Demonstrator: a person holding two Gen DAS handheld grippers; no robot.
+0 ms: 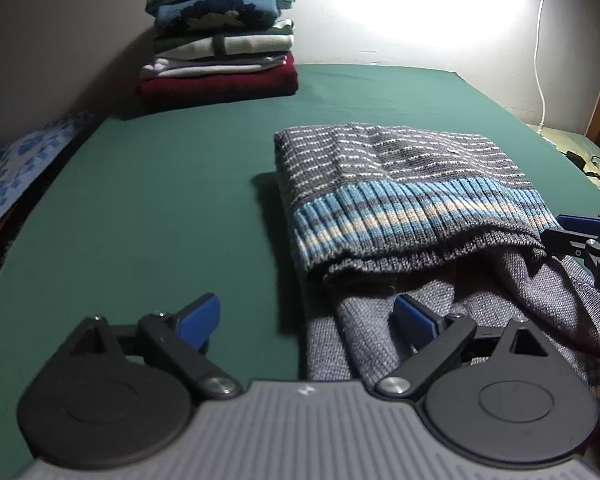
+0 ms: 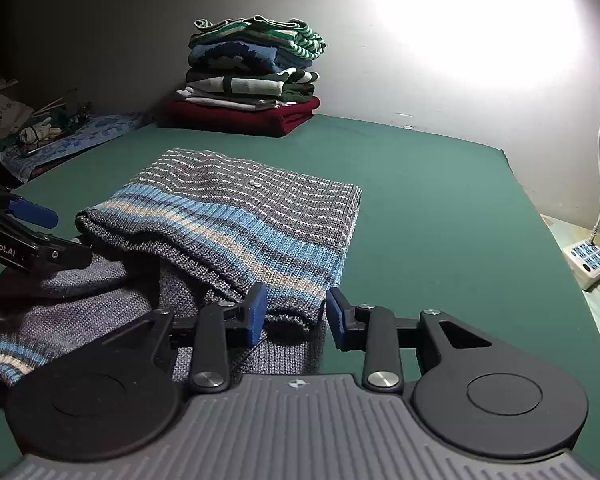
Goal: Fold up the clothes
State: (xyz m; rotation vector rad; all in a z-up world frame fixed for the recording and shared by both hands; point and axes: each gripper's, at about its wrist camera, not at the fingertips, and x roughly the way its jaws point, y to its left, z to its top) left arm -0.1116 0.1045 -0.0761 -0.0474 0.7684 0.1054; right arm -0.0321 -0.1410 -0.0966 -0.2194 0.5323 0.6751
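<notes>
The grey striped sweater (image 1: pixel 400 184) lies part-folded on the green sheet (image 1: pixel 140 220), well in front of the stack of folded clothes (image 1: pixel 220 36) against the wall, its blue-and-cream ribbed hem turned up over the plain grey knit below. From the left wrist we get the left gripper (image 1: pixel 306 318) spread wide, nothing between its blue pads; one pad hangs over bare sheet, the other over the sweater's near grey edge. The right gripper (image 1: pixel 580 232) just peeks in at the sweater's far side here. Switch to the right wrist and it is plain: the right gripper (image 2: pixel 296 316) stands narrowly parted, straddling the hem's corner, pads not visibly pressing. Only this view shows the white power strip (image 2: pixel 586 262) off the sheet's edge.
</notes>
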